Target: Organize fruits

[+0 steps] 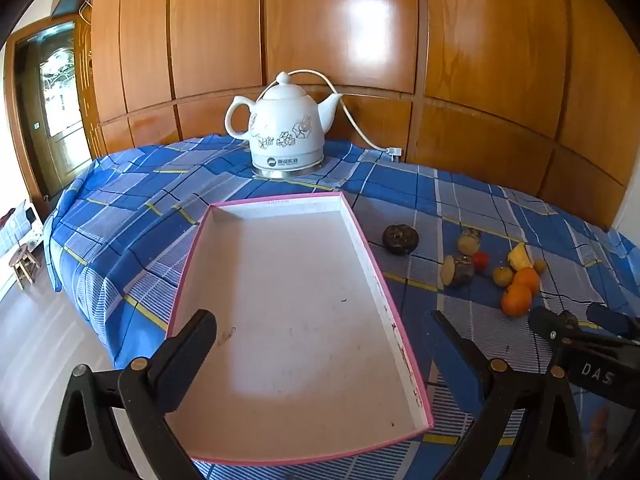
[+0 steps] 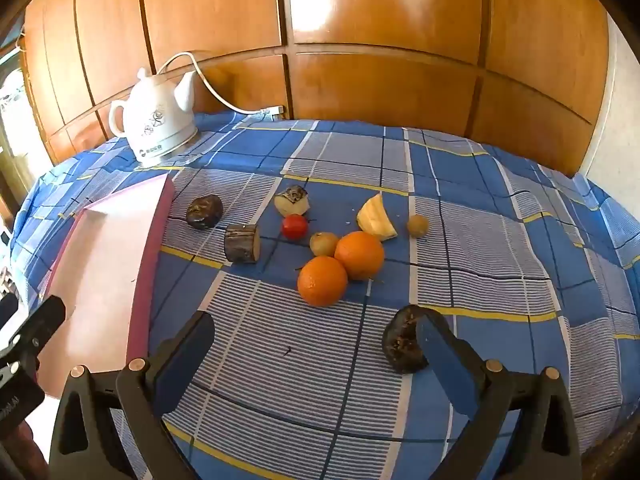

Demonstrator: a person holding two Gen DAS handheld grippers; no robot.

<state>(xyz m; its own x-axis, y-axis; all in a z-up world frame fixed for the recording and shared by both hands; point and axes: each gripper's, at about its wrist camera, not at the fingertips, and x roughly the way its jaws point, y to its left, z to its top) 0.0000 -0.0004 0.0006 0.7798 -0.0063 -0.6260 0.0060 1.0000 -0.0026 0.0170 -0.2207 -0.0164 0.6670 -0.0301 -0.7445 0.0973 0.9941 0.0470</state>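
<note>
A shallow pink-rimmed tray [image 1: 352, 216] [image 2: 160, 200] lies bare on the blue checked cloth. My left gripper [image 1: 320, 324] hangs open over its near end with nothing between the fingers. To the tray's right lie two oranges [image 2: 322, 281] [image 2: 359, 255] [image 1: 517, 299], a small red fruit [image 2: 294, 227], two small yellow-green fruits [image 2: 324, 243] [image 2: 418, 225], a yellow wedge [image 2: 376, 218], cut pieces [image 2: 242, 243] [image 2: 293, 201] and a dark round fruit [image 2: 205, 211] [image 1: 400, 239]. My right gripper [image 2: 316, 328] stands open near the oranges; another dark fruit [image 2: 402, 344] lies against its right finger's tip, on the inner side.
A white kettle [image 1: 280, 128] [image 2: 158, 120] with a cord stands at the table's back, against the wooden cabinet wall [image 1: 340, 32]. The table edge drops off to the left of the tray. My right gripper's body [image 1: 588, 344] shows at the lower right of the left view.
</note>
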